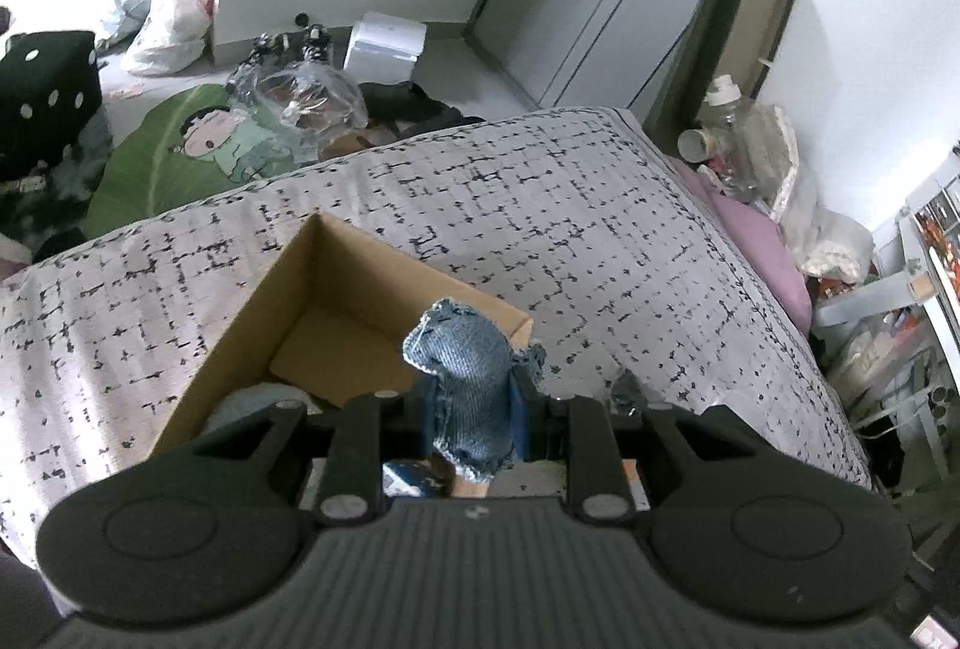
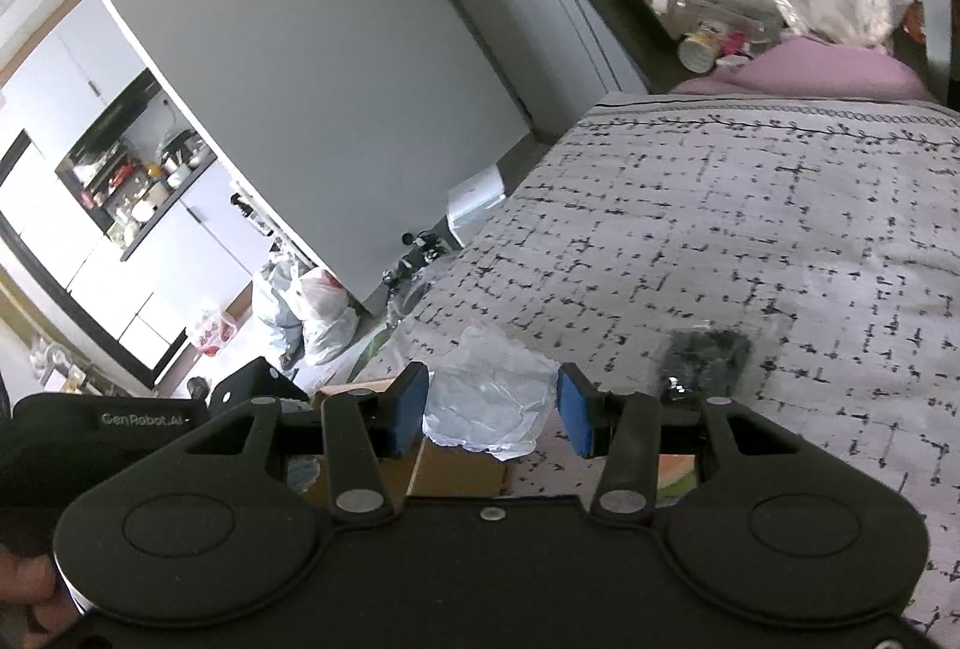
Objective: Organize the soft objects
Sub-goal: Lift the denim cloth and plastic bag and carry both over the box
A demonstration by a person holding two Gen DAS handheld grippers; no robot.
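My left gripper [image 1: 471, 409] is shut on a piece of blue denim cloth [image 1: 465, 367] and holds it over the near right corner of an open cardboard box [image 1: 270, 289] on the patterned bed cover [image 1: 540, 205]. A pale soft item [image 1: 252, 403] lies inside the box. My right gripper [image 2: 492, 409] is open, its blue pads [image 2: 573, 415] on either side of a crumpled white plastic bag [image 2: 489, 397] without touching it. A small dark clear-wrapped bundle [image 2: 702, 355] lies on the bed cover [image 2: 750, 229] to the right. The box edge [image 2: 456, 475] shows below the bag.
The bed's far edge drops to a cluttered floor with a green leaf cushion [image 1: 174, 150], plastic bags [image 1: 162, 24] and a black dotted cushion [image 1: 48, 96]. A purple pillow [image 1: 756, 241], bottles and clutter [image 1: 738, 138] sit at the right.
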